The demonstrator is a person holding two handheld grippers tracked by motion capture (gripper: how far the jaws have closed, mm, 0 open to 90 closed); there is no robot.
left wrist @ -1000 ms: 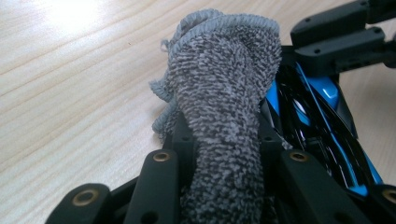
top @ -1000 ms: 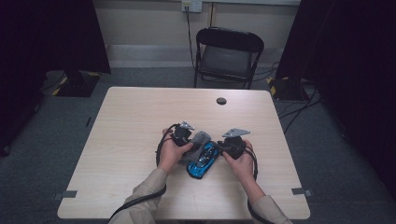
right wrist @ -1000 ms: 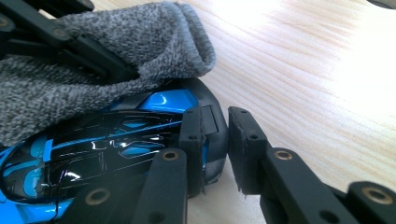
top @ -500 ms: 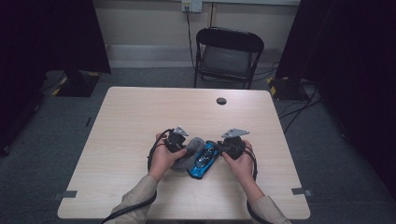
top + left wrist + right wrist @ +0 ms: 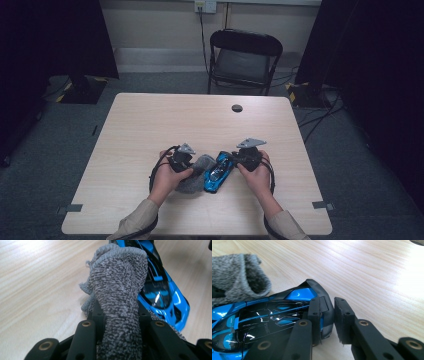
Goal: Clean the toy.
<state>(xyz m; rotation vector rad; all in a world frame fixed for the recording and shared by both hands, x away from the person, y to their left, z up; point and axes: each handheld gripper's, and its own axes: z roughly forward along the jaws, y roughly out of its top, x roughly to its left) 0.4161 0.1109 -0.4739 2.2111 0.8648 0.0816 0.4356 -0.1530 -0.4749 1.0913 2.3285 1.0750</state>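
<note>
Moved: grey cloth (image 5: 196, 175) is being slid down the left side of the toy car since before.
Left gripper (image 5: 187, 161): is being kept pinched on the cloth.
Right gripper (image 5: 239, 157): is being kept pinched on the blue toy car (image 5: 218, 171), near the table's (image 5: 150, 125) front edge.

One blue toy car (image 5: 218, 172), one grey cloth (image 5: 195, 175) (folded), one chair (image 5: 245, 59), two claws

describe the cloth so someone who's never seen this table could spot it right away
On the pale wooden table, look at the near edge between the person's two hands. The cloth is a fuzzy grey bundle pinched in the left gripper, lying against a toy car. It is soft and dull grey; the car is glossy blue and black.
</note>
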